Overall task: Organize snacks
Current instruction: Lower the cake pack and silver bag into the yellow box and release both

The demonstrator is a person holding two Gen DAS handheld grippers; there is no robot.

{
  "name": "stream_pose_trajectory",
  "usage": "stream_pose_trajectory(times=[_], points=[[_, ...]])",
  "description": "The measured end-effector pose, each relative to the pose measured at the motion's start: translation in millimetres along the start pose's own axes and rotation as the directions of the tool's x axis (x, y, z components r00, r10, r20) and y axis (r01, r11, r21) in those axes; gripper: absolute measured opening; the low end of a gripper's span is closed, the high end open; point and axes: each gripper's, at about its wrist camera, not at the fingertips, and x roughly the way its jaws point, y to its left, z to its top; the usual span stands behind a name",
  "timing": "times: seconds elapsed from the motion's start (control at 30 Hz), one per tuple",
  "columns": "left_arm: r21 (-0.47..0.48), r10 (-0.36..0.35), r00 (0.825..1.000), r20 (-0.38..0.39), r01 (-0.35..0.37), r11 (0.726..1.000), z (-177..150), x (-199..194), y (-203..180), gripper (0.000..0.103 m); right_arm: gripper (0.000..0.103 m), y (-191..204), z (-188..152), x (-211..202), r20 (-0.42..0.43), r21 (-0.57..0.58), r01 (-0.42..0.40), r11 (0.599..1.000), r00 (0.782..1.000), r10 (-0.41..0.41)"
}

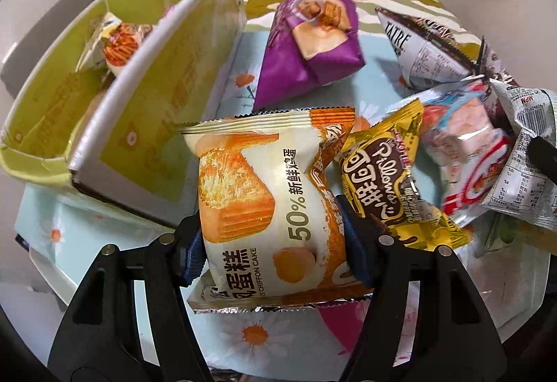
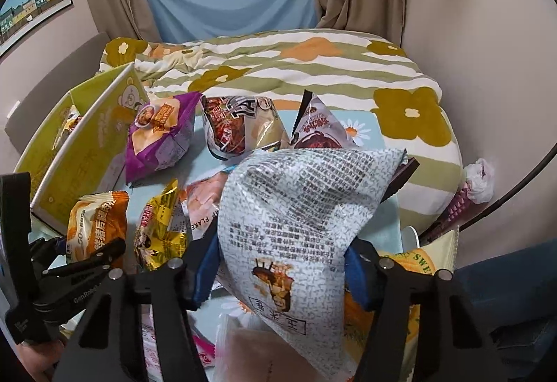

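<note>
- Left wrist view: the chiffon cake pack [image 1: 264, 204] is clamped in the left tongs [image 1: 271, 243], just beside the green box [image 1: 156, 124].
- Only one snack [image 1: 118, 41] is seen boxed; the purple bag [image 1: 306, 51] and others are left loose on the table [image 1: 55, 229].
- Right wrist view: the grey printed bag [image 2: 299, 218] is pinched by the right tongs [image 2: 278, 270], barely caught from the left.

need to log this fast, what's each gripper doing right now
left gripper: shut on the cake pack
right gripper: shut on the grey pack
</note>
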Motion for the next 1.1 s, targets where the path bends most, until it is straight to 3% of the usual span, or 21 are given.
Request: stream_pose_trajectory(times=[0.33, 0.6, 0.83, 1.1], points=[[0.012, -0.008, 0.997, 0.073, 0.008, 1.000, -3.7, -43.6, 4.3, 0.064, 0.057, 3.3, 7.4, -28.0, 0.048, 0.000, -0.026, 1.000, 0.998, 0.026], [-0.008, -0.043, 0.986, 0.164, 0.045, 0.999, 23.4, -104.6, 13.7, 0.064, 0.057, 14.8, 21.0, -66.1, 0.104, -0.043, -0.076, 0.996, 0.991, 0.080], [-0.047, -0.047, 0.973, 0.224, 0.059, 0.997, 57.8, -147.0, 59.3, 0.064, 0.057, 48.8, 45.4, -92.5, 0.133, -0.132, -0.156, 0.979, 0.976, 0.174], [-0.061, -0.021, 0.976, 0.219, 0.035, 0.998, 89.9, -141.5, 128.0, 0.064, 0.057, 118.9, 75.0, -89.5, 0.123, -0.198, -0.231, 0.952, 0.958, 0.258]])
